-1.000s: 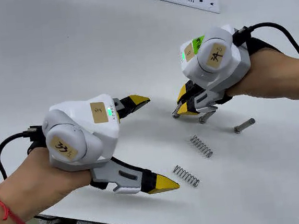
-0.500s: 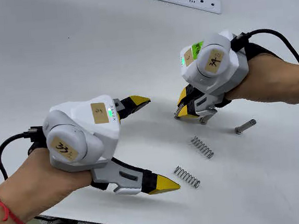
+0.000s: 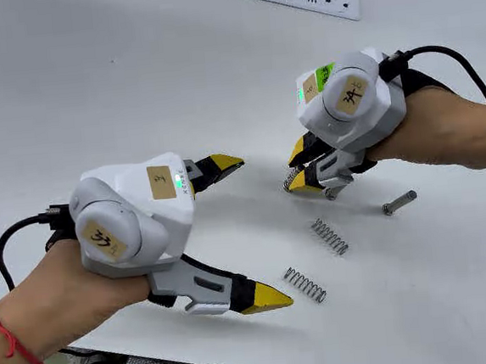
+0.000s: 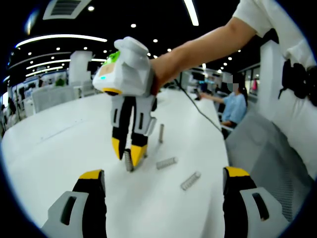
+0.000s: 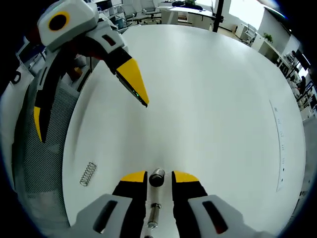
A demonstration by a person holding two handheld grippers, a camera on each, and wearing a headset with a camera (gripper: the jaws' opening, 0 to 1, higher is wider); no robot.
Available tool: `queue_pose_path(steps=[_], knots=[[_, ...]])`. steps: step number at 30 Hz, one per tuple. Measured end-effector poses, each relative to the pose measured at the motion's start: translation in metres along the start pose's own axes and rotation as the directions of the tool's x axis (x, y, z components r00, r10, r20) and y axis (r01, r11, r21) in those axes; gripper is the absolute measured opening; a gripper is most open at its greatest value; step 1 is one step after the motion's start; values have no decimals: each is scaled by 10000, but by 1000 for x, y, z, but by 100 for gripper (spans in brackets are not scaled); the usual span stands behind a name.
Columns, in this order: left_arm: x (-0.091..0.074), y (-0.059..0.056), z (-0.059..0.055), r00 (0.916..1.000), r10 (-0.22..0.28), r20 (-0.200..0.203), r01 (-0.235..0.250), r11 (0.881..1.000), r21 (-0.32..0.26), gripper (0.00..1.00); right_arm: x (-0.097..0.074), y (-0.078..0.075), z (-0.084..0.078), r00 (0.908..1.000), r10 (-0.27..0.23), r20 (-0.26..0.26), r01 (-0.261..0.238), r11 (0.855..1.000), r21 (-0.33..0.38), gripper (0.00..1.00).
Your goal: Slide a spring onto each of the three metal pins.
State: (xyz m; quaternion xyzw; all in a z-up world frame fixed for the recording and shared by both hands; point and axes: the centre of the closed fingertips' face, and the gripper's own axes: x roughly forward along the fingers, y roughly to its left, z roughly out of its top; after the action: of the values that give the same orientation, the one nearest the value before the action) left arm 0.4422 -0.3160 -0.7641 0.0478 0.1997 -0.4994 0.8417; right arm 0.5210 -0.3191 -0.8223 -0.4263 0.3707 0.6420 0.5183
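On the white workbench (image 3: pixel 89 76), the left gripper (image 3: pixel 256 229) hovers with its jaws spread wide and empty. The right gripper (image 3: pixel 298 173) pinches a spring (image 4: pixel 128 161) at its tips. Its own view adds a metal pin (image 5: pixel 152 214) lying under the jaws. Near it lie a second pin (image 3: pixel 398 202), a loose spring (image 3: pixel 328 236) and a nearer spring (image 3: pixel 304 285).
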Motion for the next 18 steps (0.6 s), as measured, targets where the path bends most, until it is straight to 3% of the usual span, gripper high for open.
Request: queue_pose_path(steps=[10, 16, 18], knots=[[-1, 0, 1, 10000, 2, -83, -1, 10000, 92, 100, -13, -1, 2, 9984, -221, 514, 210, 9995, 223, 27], [-1, -2, 1, 9999, -5, -173, 8, 9999, 143, 100, -30, 9, 9, 9942, -286, 1035, 241, 9987, 444, 33], [-2, -2, 2, 9998, -6, -186, 9, 9998, 174, 100, -30, 9, 4, 9924, -328, 1187, 273, 9985, 481, 35]])
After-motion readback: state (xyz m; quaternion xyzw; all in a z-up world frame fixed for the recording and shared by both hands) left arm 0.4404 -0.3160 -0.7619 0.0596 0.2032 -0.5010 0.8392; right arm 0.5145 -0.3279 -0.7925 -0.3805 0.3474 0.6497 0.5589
